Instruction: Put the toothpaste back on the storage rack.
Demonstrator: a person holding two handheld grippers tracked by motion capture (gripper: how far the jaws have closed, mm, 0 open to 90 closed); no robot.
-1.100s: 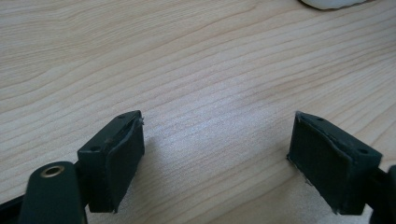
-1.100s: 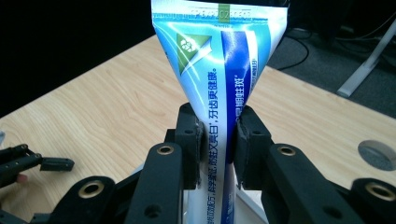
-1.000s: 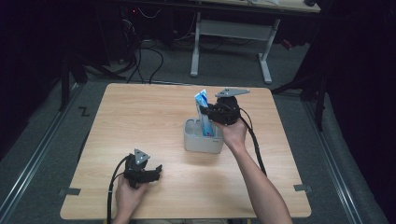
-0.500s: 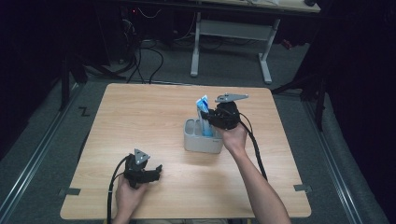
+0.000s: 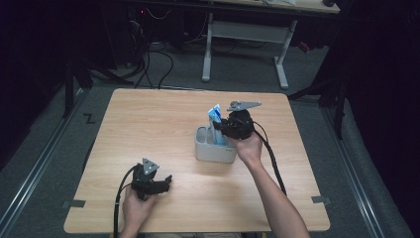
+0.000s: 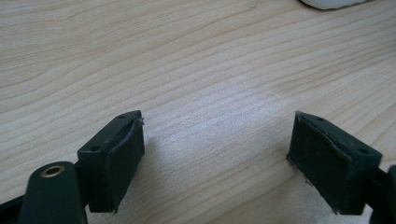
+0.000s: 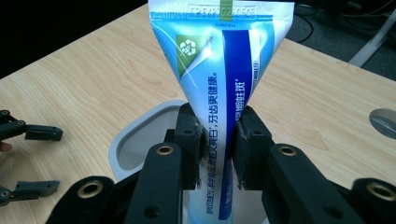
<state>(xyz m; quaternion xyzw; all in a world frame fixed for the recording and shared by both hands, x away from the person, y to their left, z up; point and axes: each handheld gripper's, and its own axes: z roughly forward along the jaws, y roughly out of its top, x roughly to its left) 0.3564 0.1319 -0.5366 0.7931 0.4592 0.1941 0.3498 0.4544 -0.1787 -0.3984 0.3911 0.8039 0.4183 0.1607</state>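
Wooden tabletop at mid-frame: my right gripper [image 5: 225,128], clamped on the toothpaste tube [image 7: 224,70], has sunk lower than a second ago, cap end in the grey holder [image 5: 208,151], so release looks near; left gripper [image 5: 166,181] rests open, empty.

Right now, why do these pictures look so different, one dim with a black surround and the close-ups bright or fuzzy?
High view: light falls on the table, the room around it dark. Left gripper view: the wood grain is sharp farther off, while the near fingers blur softly. Right gripper view: the toothpaste tube is bright with a slight sheen, and the near fingers gripping it are soft-edged.
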